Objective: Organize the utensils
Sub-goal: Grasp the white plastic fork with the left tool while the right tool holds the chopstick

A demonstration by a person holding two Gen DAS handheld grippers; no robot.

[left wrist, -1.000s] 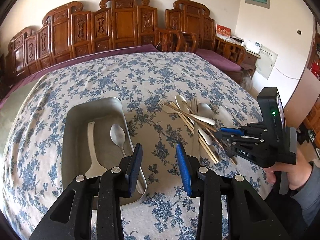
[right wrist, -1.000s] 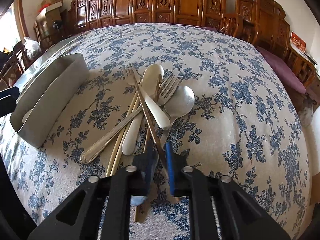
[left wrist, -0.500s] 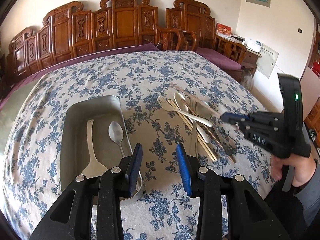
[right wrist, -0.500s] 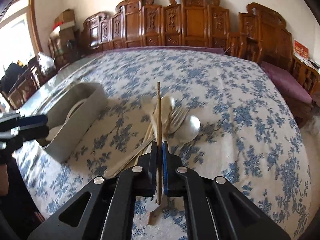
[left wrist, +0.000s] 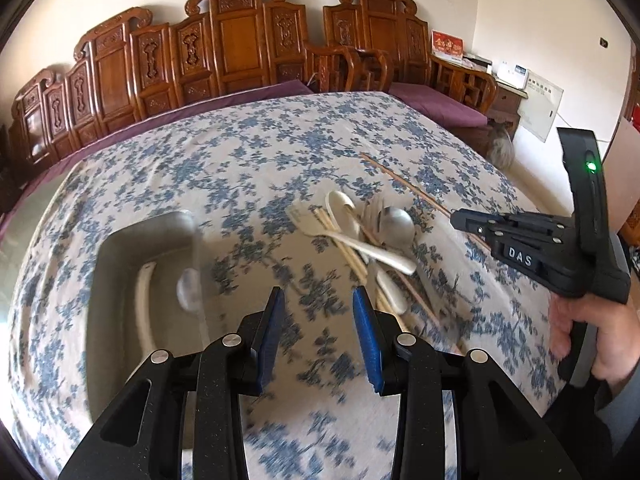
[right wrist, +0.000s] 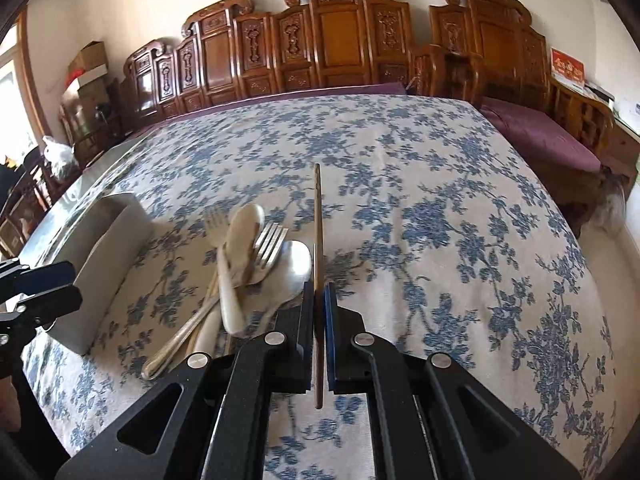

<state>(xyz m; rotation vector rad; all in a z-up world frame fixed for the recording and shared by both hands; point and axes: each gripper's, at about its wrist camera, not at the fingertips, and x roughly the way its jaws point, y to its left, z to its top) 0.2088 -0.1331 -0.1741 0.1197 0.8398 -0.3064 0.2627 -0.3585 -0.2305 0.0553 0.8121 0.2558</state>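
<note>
My right gripper [right wrist: 319, 300] is shut on a brown chopstick [right wrist: 318, 232] and holds it above the table, pointing forward; it also shows in the left wrist view [left wrist: 460, 218], with the chopstick [left wrist: 404, 184] sticking out to the left. A pile of utensils [right wrist: 248, 256] lies left of it: a fork, a metal spoon, a white ceramic spoon, pale chopsticks. The pile shows in the left wrist view [left wrist: 368, 240]. My left gripper [left wrist: 318, 336] is open and empty, over the table between the pile and a metal tray [left wrist: 120, 256] holding a white spoon [left wrist: 142, 304] and a metal spoon [left wrist: 188, 292].
The table wears a blue floral cloth [right wrist: 460, 220]. Carved wooden chairs [right wrist: 340, 40] line the far wall. The tray's side wall [right wrist: 108, 264] stands left of the pile. A purple bench cushion [right wrist: 536, 132] lies at the right.
My right gripper has closed on the brown chopstick and lifted it out of the pile. The left gripper has shifted slightly and stays open.
</note>
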